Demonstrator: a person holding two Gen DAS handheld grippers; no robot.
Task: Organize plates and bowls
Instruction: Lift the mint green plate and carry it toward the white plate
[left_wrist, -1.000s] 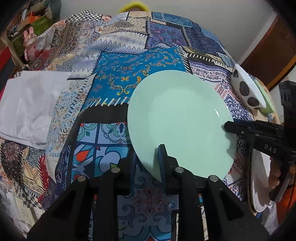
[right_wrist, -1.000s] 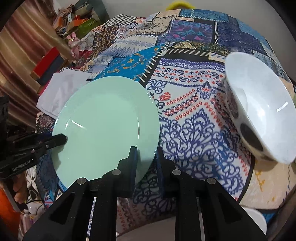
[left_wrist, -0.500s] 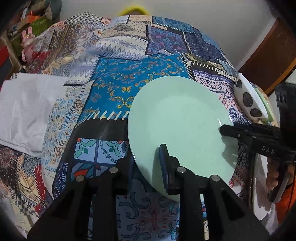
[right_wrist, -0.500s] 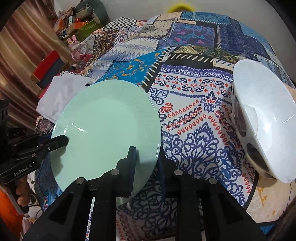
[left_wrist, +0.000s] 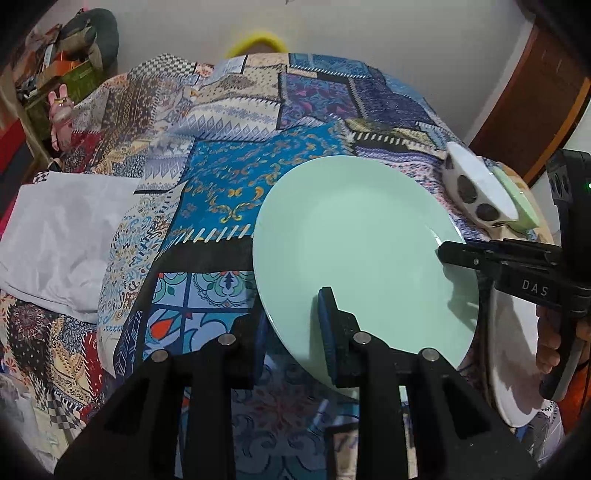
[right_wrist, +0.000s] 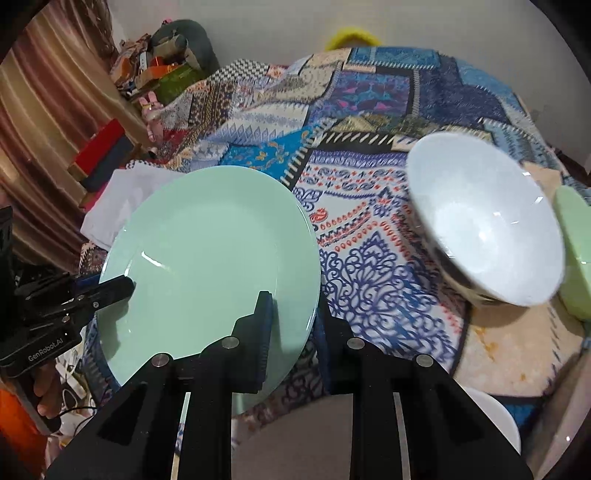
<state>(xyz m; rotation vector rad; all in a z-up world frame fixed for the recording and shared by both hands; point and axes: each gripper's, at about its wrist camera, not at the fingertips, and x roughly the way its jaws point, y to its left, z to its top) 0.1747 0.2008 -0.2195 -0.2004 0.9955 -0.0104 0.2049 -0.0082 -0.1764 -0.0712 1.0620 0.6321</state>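
Note:
A mint green plate (left_wrist: 362, 247) is held level above the patterned bedspread, and it shows in the right wrist view (right_wrist: 210, 254) too. My left gripper (left_wrist: 295, 325) is shut on its near rim. My right gripper (right_wrist: 291, 321) is shut on the opposite rim; it shows in the left wrist view (left_wrist: 458, 254) at the plate's right edge. A white bowl with dark spots (right_wrist: 484, 221) sits tilted on the bed at the right, also seen in the left wrist view (left_wrist: 476, 192). A pale green dish (right_wrist: 574, 254) lies right behind the bowl.
A white plate (left_wrist: 517, 362) lies low at the right under the right gripper, and its rim shows in the right wrist view (right_wrist: 495, 417). A white cloth (left_wrist: 62, 236) lies on the bed's left side. Shelves with clutter (right_wrist: 155, 74) stand at the far left.
Both grippers have lifted the green plate a little and carried it toward me, so more of the bed and far wall shows. The bowl has not moved.

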